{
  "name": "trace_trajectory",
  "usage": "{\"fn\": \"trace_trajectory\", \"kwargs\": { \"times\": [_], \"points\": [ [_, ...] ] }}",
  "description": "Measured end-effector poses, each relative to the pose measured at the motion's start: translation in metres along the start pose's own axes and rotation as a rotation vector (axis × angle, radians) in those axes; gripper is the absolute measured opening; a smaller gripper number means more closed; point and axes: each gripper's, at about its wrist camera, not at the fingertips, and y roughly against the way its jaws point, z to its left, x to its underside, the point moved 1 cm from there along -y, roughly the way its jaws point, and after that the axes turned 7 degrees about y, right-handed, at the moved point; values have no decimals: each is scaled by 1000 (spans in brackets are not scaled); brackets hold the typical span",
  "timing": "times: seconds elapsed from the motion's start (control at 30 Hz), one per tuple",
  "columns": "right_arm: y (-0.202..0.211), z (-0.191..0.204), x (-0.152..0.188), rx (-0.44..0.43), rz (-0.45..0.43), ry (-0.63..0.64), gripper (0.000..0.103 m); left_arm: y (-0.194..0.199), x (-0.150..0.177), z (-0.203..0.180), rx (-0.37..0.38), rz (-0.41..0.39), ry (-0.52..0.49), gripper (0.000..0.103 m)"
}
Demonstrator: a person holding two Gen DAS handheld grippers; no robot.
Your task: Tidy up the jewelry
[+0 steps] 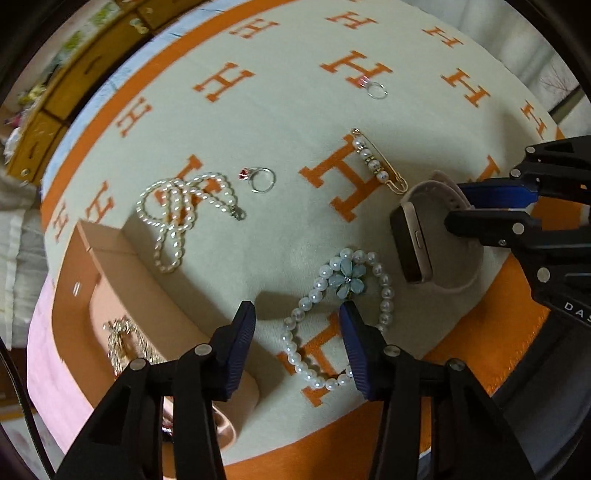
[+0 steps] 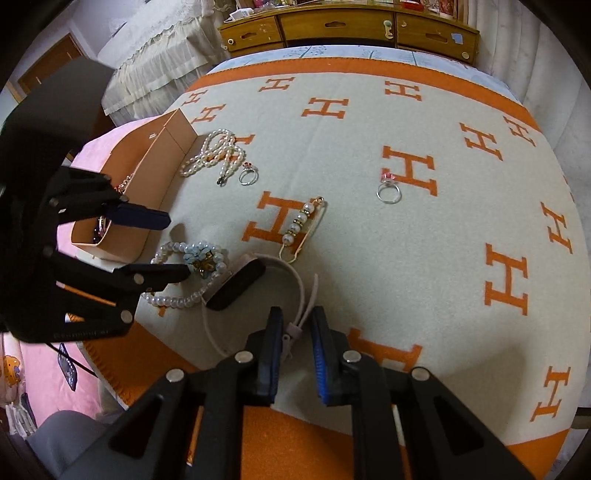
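A pearl bracelet with a pale blue flower lies on the cream blanket. My left gripper is open just above it, one finger at the flower. A beige smartwatch lies to its right. My right gripper is open, its fingers on either side of the watch strap. A tan jewelry box stands at the left, with a gold piece inside.
On the blanket lie a pearl necklace, a ring with a red stone, a ring with a pink stone and a pearl safety-pin brooch. A wooden drawer unit stands behind.
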Motion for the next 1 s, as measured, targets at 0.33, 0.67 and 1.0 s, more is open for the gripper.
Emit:
{"fn": "trace_trajectory", "kwargs": {
  "times": [0.33, 0.67, 1.0],
  "points": [
    [2, -12, 0, -70, -16, -35, 14, -2, -17, -10, 77, 73, -80, 6],
    [3, -19, 1, -83, -34, -85, 11, 40, -11, 5, 128, -58, 115, 5],
    [28, -17, -3, -70, -101, -108, 11, 103, 18, 10, 138, -243, 212, 5]
  ]
}}
